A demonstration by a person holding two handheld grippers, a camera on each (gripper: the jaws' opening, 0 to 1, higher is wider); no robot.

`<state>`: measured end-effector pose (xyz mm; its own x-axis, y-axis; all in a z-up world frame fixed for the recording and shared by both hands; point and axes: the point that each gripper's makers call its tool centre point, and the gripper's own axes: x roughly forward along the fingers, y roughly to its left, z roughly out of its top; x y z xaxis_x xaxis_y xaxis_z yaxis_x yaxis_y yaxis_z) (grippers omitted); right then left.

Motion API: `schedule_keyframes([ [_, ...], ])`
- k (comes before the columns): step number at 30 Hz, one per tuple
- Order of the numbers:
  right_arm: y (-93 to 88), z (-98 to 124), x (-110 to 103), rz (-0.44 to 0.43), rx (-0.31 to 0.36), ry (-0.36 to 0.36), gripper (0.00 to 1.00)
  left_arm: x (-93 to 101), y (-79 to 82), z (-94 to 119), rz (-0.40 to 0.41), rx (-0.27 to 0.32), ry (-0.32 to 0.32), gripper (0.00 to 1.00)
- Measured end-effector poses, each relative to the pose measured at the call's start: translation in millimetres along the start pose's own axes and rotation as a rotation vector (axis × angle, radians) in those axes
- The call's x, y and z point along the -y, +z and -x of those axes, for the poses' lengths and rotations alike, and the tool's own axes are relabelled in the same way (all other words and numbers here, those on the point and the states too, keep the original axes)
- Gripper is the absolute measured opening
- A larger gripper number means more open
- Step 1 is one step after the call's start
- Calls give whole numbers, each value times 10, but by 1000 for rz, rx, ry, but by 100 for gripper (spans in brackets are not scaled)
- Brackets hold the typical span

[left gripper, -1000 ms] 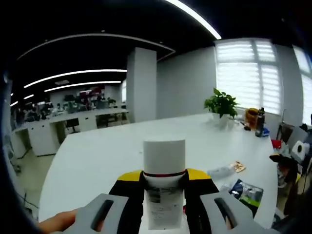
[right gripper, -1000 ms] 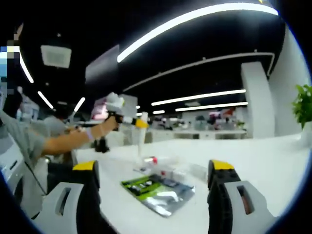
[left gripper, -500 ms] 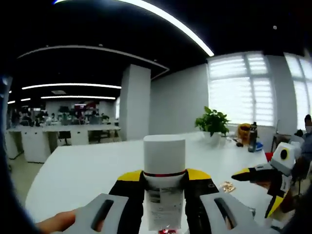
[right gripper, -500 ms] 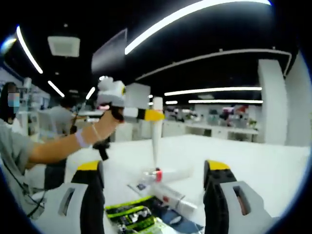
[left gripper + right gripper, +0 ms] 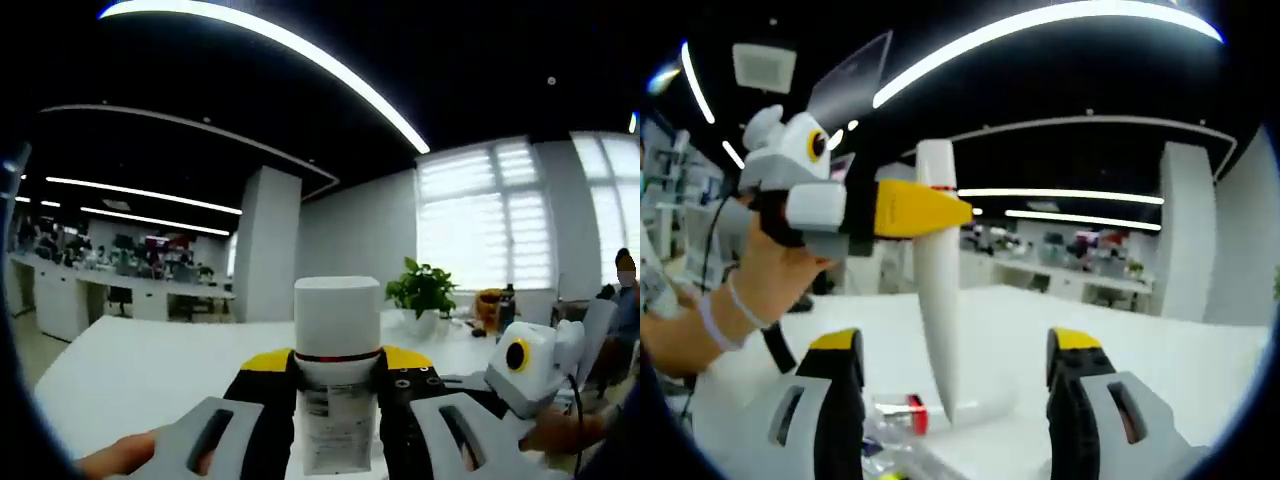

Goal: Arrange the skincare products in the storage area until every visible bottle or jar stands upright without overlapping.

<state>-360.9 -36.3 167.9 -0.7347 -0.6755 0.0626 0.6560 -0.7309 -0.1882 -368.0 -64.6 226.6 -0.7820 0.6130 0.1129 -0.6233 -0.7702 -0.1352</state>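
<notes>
Holding: left gripper (image 5: 337, 405) is clenched on a white tube (image 5: 337, 345), cap up, lifted clear above the table (image 5: 130, 360); in the right gripper view the same tube (image 5: 937, 290) hangs from the left gripper (image 5: 915, 210), tapered end pointing down, not yet resting on anything
Right gripper: (image 5: 952, 375) jaws spread wide, nothing between them; it shows beside the tube in the left gripper view (image 5: 520, 365)
Lying flat: a second tube with a red band (image 5: 940, 412) on the table below; at least one more item beside it, too blurred to name
Done: no product seen standing yet
Left: set the held tube upright; raise the lying ones; judged an early stage
</notes>
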Motion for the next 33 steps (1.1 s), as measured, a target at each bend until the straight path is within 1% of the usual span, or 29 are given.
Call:
schedule_keyframes([
  [1,-14,-28,-12,15,4,3,68,25,-8,5,6,12,-14,31],
  [2,-36,-44,-7,62,-6,0,66,48,-11,13,17,15,-25,31],
  [3,-58,-47,4,104,-15,-18,64,77,-8,23,32,13,-39,31],
  [5,-65,-38,7,176,-7,-45,62,132,-15,47,45,21,-70,31],
  [8,-62,-13,-10,217,5,-58,51,191,-35,71,61,48,-104,31],
  [9,-57,-3,-7,231,7,-61,45,217,-52,79,75,51,-122,31],
  [10,-52,7,-6,247,4,-64,42,248,-75,90,80,49,-143,31],
  [12,-47,23,-18,263,0,-67,41,255,-101,106,81,65,-159,31],
  [13,-40,28,-40,277,2,-60,39,258,-112,110,81,67,-164,31],
  [14,-38,25,-58,293,2,-54,36,256,-123,108,82,68,-168,31],
  [16,-55,18,-102,366,-13,-50,20,254,-128,107,86,80,-173,31],
  [17,-65,12,-125,402,-22,-48,18,254,-120,104,94,95,-182,31],
  [18,-42,2,-90,429,-20,-70,18,237,-130,106,101,100,-186,31],
  [19,-54,5,-70,406,-24,-82,17,233,-129,108,109,101,-192,32],
  [21,-60,8,-36,403,-28,-82,16,205,-148,106,120,111,-206,32],
  [25,-144,24,85,505,-90,-119,15,218,-221,68,98,116,-234,33],
  [26,-154,35,129,539,-106,-139,14,220,-249,54,89,116,-246,33],
  [28,-147,60,222,654,-126,-190,14,189,-283,34,96,130,-270,34],
  [30,-129,82,302,751,-137,-244,13,207,-269,19,106,181,-333,34],
  [31,-113,102,350,816,-143,-280,13,187,-265,19,124,199,-345,35],
  [32,-77,143,433,927,-153,-351,13,150,-278,19,151,199,-346,39],
  [33,-56,164,475,995,-160,-389,13,120,-292,14,167,197,-355,43],
])
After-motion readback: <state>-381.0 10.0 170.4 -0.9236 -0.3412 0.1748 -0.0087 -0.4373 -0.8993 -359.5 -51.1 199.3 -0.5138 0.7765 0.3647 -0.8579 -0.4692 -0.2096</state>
